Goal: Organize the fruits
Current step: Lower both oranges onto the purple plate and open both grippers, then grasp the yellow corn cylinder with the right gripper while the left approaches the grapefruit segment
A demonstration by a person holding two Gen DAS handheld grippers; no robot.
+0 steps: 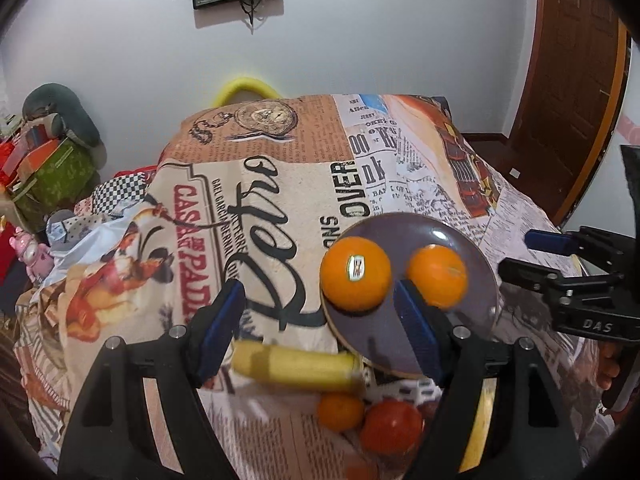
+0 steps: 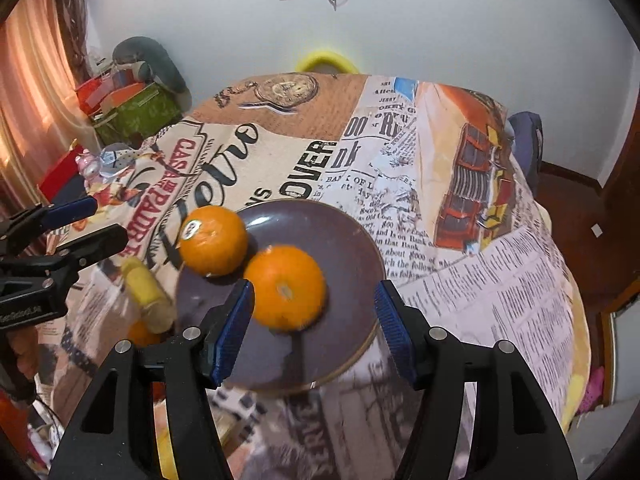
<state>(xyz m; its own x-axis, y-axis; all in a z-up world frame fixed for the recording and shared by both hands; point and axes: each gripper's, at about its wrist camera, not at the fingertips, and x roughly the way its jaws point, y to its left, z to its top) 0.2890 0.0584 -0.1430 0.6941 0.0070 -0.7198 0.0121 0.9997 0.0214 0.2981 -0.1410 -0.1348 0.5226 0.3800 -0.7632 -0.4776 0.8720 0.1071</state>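
Both claws, left claw (image 1: 320,320) and right claw (image 2: 314,328), gape empty. Two round oranges (image 2: 285,287) sit on the dark purple plate (image 2: 352,248); at 7 o'clock on the cloth-covered surface (image 1: 280,208), yellow banana (image 1: 296,366), small orange (image 1: 340,411) and red tomato (image 1: 392,426) remain unsorted.

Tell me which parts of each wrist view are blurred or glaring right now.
Left wrist view: banana and the small fruits below it are smeared; plate shows a thin glare streak. Right wrist view: banana is blurred, stickered orange fairly sharp, near tablecloth soft.
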